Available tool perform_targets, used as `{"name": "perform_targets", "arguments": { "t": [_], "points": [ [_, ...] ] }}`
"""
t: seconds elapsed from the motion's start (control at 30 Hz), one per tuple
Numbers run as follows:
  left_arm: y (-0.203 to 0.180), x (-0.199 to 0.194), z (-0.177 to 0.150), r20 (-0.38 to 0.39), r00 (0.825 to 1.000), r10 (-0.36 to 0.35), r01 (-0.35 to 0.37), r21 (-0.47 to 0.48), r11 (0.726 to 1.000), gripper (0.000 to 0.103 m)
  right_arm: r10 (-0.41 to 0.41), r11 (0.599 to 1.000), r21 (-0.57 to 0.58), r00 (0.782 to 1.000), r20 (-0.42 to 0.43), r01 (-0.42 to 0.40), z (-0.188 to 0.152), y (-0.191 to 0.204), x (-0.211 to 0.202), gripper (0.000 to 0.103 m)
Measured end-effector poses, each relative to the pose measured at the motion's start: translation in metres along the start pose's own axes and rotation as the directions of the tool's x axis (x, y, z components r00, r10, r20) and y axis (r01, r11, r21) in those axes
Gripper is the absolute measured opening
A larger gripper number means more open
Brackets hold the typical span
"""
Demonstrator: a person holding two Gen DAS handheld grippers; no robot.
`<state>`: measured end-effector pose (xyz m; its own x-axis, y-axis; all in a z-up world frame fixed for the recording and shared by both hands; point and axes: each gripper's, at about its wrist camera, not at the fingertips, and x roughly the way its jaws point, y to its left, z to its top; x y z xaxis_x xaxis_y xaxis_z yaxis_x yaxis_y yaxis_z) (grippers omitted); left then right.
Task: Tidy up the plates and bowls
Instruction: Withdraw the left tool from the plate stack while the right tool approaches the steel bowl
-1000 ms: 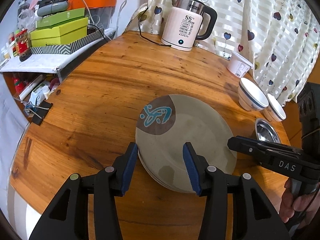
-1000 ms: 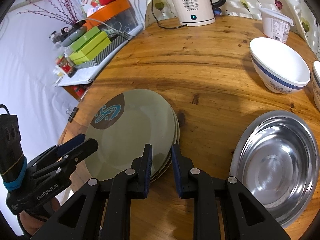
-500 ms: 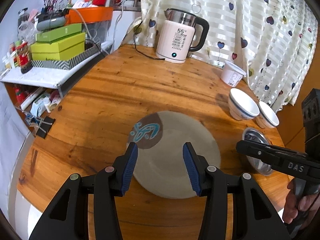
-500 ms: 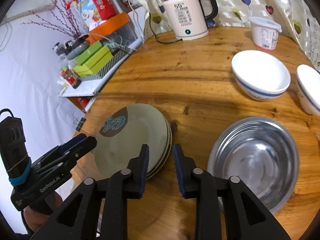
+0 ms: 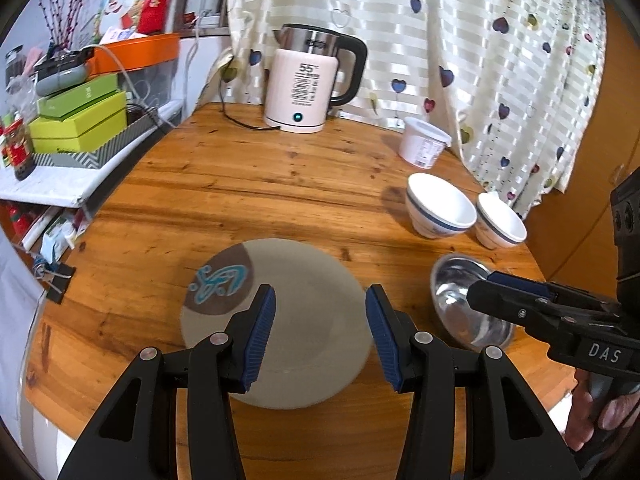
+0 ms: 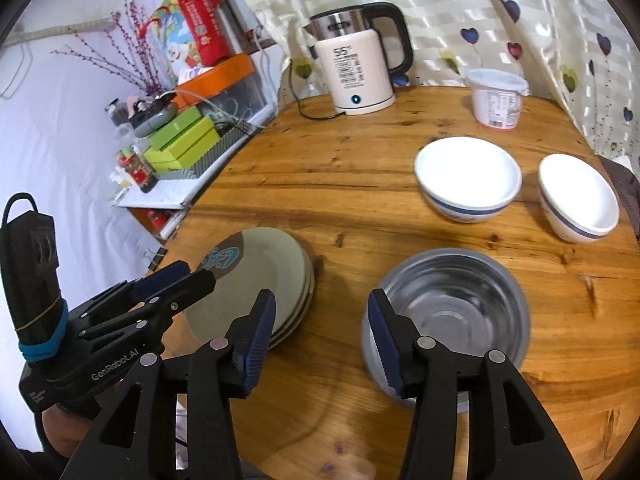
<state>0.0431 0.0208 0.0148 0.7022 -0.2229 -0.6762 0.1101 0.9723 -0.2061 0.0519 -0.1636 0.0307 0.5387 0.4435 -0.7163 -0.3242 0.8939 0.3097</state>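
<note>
A stack of grey-green plates [image 5: 296,304] with a brown patch and blue mark lies on the round wooden table; it also shows in the right wrist view [image 6: 260,276]. My left gripper [image 5: 320,336] is open and empty above the stack's near edge. My right gripper [image 6: 318,336] is open and empty above the table, between the stack and a steel bowl [image 6: 452,312]. The steel bowl [image 5: 468,304] sits right of the plates. Two white bowls with blue bands [image 6: 468,178] [image 6: 578,196] stand behind it, also seen in the left wrist view [image 5: 440,206] [image 5: 500,220].
A white kettle [image 5: 308,88] with a black cord stands at the table's far edge, a white tub [image 5: 424,148] to its right. A shelf with green boxes [image 5: 76,120] is to the left. A curtain [image 5: 480,40] hangs behind. The table edge [image 5: 120,424] is close below.
Both grippers have pulled back and up from the plate stack. The right gripper has opened from nearly shut. The left gripper stays open. The plates lie still.
</note>
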Motion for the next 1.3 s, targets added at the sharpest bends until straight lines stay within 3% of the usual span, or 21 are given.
{"name": "perform_targets", "arguments": {
  "t": [0.47,0.77,1.0,1.3],
  "points": [
    [-0.02,0.009,0.002,-0.019,0.999,-0.045,0.046,0.036,0.998,0.048,-0.056,0.997,0.051,0.998,0.032,0.055,-0.012,-0.034,-0.022,0.049],
    [0.021,0.005,-0.003,-0.002,0.999,0.043,-0.043,-0.046,0.998,0.048,-0.023,0.999,0.05,0.999,0.042,0.021,-0.018,-0.042,-0.027,0.048],
    [0.066,0.007,-0.011,-0.023,0.99,0.142,-0.144,-0.14,0.98,0.048,0.045,0.999,-0.006,0.999,0.018,-0.045,-0.017,-0.019,-0.014,0.04],
    [0.078,0.022,-0.02,-0.071,0.99,0.118,-0.129,-0.178,0.975,0.048,0.072,0.997,-0.032,0.997,-0.021,-0.072,-0.016,-0.006,0.004,0.033]
  ]
}}
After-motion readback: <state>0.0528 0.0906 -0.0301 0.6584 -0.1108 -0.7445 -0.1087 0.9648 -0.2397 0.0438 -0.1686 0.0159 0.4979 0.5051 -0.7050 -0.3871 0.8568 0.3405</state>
